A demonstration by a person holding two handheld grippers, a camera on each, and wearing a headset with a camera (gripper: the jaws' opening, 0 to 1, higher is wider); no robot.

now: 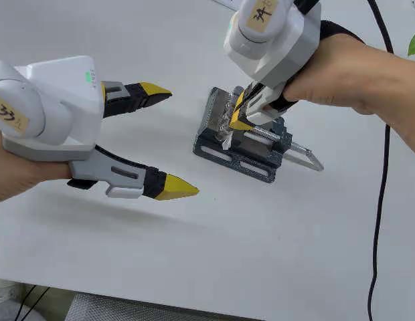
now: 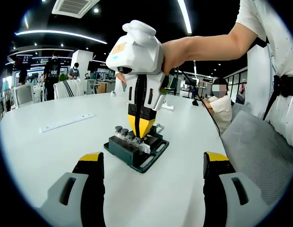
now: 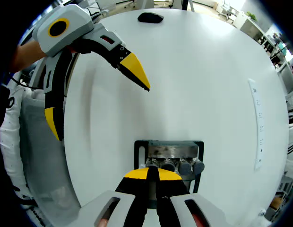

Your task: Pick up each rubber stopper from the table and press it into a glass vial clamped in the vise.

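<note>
The right gripper (image 1: pixel 239 115) hangs nose-down over the small dark-grey metal vise (image 1: pixel 224 155) on the white table (image 1: pixel 261 254); its yellow-tipped jaws are drawn together, tips resting at the end of the row of small glass vials (image 3: pixel 184 166) clamped there; whether a stopper sits pinched between them cannot be told. In the right gripper view the vials beside those tips already wear dark round rubber stoppers (image 3: pixel 197 166); the left gripper view shows the same capped tops. The left gripper (image 1: pixel 169 139) hovers well apart from the vise, jaws spread wide and holding nothing. The table near the vise lies bare; so the job looks close to done, with the end vial under the tips likely the last to be seated.
</note>
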